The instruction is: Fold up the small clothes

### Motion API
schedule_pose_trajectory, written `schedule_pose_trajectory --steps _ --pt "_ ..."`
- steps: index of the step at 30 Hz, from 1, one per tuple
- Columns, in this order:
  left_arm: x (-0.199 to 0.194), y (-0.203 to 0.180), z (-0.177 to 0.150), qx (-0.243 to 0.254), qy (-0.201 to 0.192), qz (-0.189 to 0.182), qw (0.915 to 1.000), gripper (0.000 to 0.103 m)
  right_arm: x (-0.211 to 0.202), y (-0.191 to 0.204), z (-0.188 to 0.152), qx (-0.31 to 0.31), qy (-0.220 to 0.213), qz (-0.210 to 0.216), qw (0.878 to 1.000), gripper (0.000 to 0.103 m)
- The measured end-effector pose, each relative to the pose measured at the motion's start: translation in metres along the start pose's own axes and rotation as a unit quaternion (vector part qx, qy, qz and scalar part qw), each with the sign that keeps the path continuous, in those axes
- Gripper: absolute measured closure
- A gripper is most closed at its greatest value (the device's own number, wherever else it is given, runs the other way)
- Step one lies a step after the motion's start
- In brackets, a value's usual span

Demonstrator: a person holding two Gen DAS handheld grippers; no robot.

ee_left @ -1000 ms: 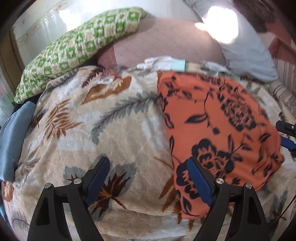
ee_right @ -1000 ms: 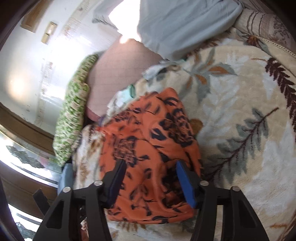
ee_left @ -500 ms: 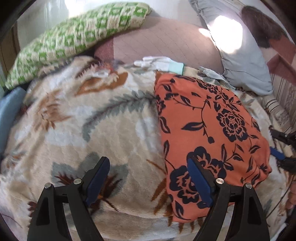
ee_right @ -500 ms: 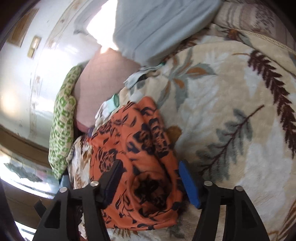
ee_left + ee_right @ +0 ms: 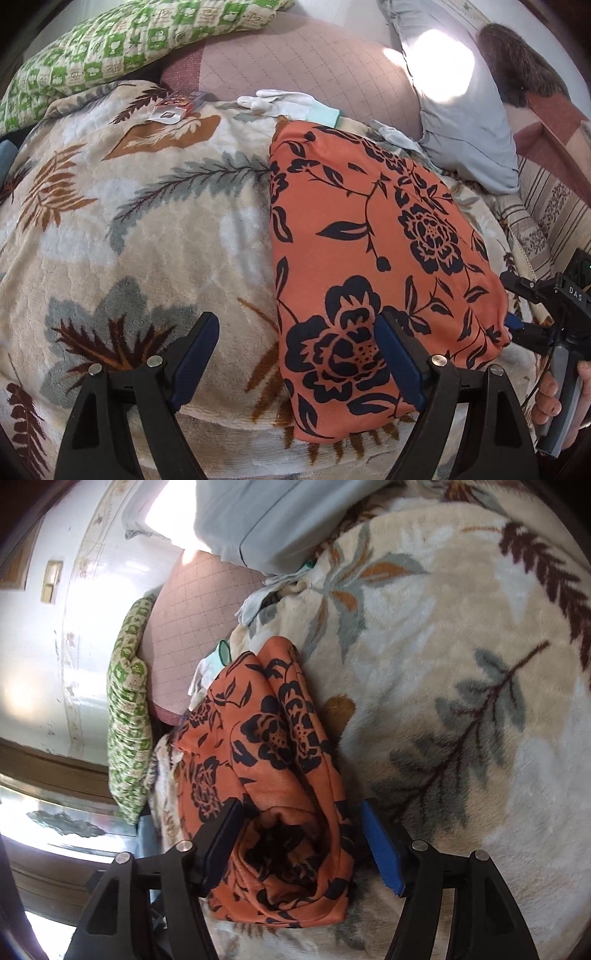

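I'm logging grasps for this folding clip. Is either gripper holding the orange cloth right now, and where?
Nothing is held. The right gripper stands open astride the near edge of the orange floral cloth, not closed on it. The left gripper is open too.

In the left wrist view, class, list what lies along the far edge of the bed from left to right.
Green patterned pillow → pink quilted cushion → pale blue pillow → dark furry thing.

Left wrist view looks forward across the blanket (image 5: 155, 236); right wrist view peers close sideways; both share the orange cloth (image 5: 369, 251).
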State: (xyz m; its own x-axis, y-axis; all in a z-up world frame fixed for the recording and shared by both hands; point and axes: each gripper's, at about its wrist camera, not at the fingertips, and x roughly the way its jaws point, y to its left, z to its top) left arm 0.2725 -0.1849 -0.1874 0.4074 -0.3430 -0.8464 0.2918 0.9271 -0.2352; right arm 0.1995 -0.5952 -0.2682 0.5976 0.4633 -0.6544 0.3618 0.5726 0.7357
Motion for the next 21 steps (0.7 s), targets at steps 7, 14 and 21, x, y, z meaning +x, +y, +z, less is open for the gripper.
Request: schedule_pose_trajectory --steps 7,14,21 --pt "0.0 -0.007 0.0 0.022 -0.011 0.025 0.9994 0.017 0.001 0.014 -0.005 -0.058 0.002 -0.014 0.998 0.032" --pt "-0.002 -0.011 0.0 0.034 -0.018 0.038 0.9985 0.017 0.001 0.015 -0.007 -0.077 -0.003 -0.02 0.997 0.032" --pt "0.0 -0.015 -0.001 0.039 -0.019 0.043 0.9982 0.017 0.004 0.013 -0.01 -0.087 0.004 -0.02 0.996 0.03"
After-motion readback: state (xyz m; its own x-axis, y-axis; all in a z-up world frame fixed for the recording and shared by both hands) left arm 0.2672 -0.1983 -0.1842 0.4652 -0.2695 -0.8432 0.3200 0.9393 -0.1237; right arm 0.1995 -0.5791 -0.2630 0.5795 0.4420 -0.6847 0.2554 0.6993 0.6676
